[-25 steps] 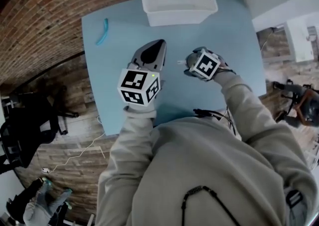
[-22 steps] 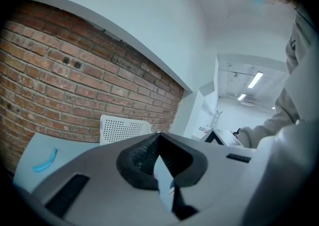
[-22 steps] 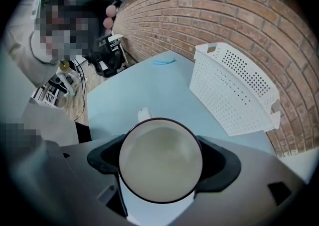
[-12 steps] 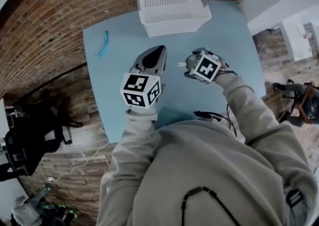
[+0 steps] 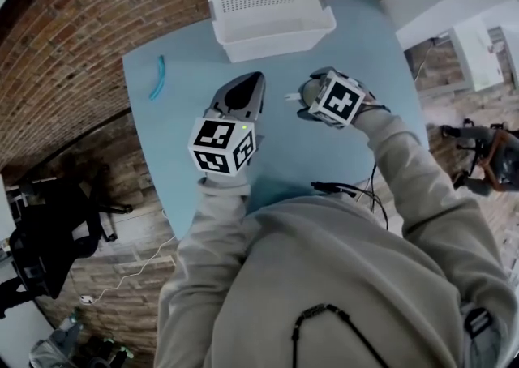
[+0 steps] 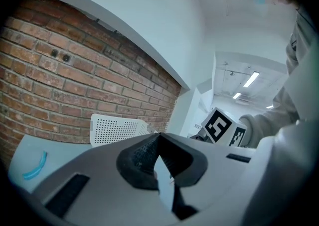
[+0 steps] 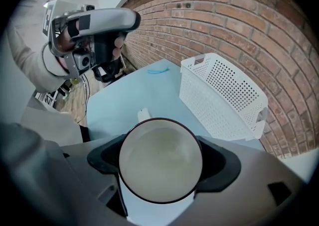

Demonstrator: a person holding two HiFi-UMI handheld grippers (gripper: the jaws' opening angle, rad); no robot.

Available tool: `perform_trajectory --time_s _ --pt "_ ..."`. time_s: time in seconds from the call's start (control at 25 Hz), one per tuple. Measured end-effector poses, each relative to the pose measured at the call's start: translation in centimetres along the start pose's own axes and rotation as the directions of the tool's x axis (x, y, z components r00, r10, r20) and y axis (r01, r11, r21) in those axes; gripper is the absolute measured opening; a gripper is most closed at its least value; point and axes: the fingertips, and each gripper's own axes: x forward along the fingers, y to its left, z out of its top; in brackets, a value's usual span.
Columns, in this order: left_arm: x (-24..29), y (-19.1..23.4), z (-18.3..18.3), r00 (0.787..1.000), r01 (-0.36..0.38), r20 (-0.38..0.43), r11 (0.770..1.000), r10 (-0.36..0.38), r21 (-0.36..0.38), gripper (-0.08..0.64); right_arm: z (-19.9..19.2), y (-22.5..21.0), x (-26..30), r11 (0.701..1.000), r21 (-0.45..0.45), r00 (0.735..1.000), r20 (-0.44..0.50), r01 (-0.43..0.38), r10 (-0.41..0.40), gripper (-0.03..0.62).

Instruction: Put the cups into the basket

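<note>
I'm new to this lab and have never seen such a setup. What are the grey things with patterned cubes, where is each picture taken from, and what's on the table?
There is no robot arm here. A person holds a two-jaw gripper in each hand, and the patterned cubes are part of those grippers. One picture comes from a camera on the person's head, looking steeply down. The other two come from cameras riding on each gripper, looking along its jaws. The left gripper has its jaws together with nothing between them. The right gripper is shut on a cream cup with a dark rim, seen from above. On the blue table are a white perforated basket at the far edge and a small curved blue object that I cannot identify.
</note>
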Motion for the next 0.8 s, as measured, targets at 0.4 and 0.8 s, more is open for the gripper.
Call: perform_trajectory --time_s 0.4,0.8 --pt "4.1 2.3 1.4 1.000 0.018 0.002 1.000 -0.018 -0.009 -0.005 2.7 -6.3 -1.9 0.999 -0.002 0.999 0.033 0.037 -0.037 0.419" --pt "7.8 6.8 0.9 1.000 0.003 -0.005 0.998 -0.003 -0.062 -0.005 8.6 -14.7 -3.5 0.995 -0.060 0.994 0.079 0.078 -0.073 0.420"
